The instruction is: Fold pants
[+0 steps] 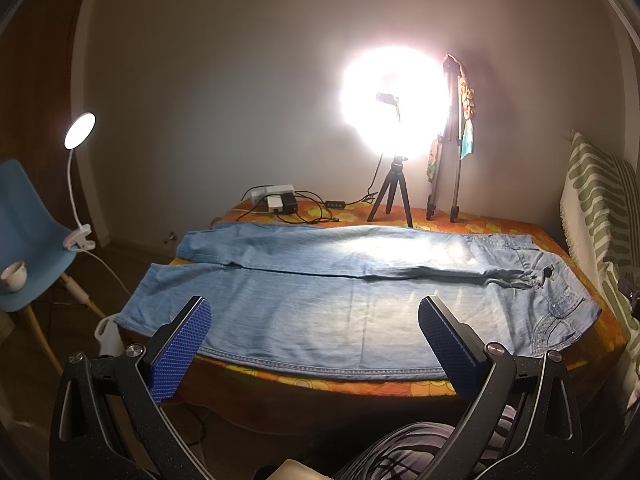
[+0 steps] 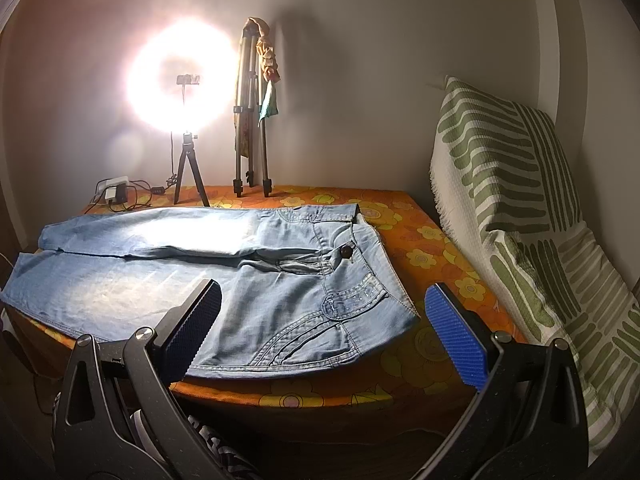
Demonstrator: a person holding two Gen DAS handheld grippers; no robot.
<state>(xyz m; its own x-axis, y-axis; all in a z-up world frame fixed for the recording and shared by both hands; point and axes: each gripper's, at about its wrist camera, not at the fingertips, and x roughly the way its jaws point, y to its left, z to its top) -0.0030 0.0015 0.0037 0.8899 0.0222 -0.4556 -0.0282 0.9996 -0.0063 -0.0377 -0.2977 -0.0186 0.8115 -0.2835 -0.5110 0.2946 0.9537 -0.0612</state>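
Light blue jeans (image 1: 320, 300) lie flat and spread out on a table with an orange flowered cloth (image 1: 360, 386). The waist is at the right, both legs run to the left, side by side. My left gripper (image 1: 316, 344) is open and empty, hovering at the table's near edge over the near leg. In the right wrist view the jeans (image 2: 260, 280) show with waistband and dark button (image 2: 346, 251) towards the right. My right gripper (image 2: 324, 332) is open and empty, near the front edge by the hip pocket.
A bright ring light on a small tripod (image 1: 394, 184) and a folded tripod (image 1: 450, 140) stand at the table's back. Power strip and cables (image 1: 280, 202) lie at the back left. A blue chair (image 1: 28, 236) with clip lamp stands left. A green-striped cushion (image 2: 520, 200) stands right.
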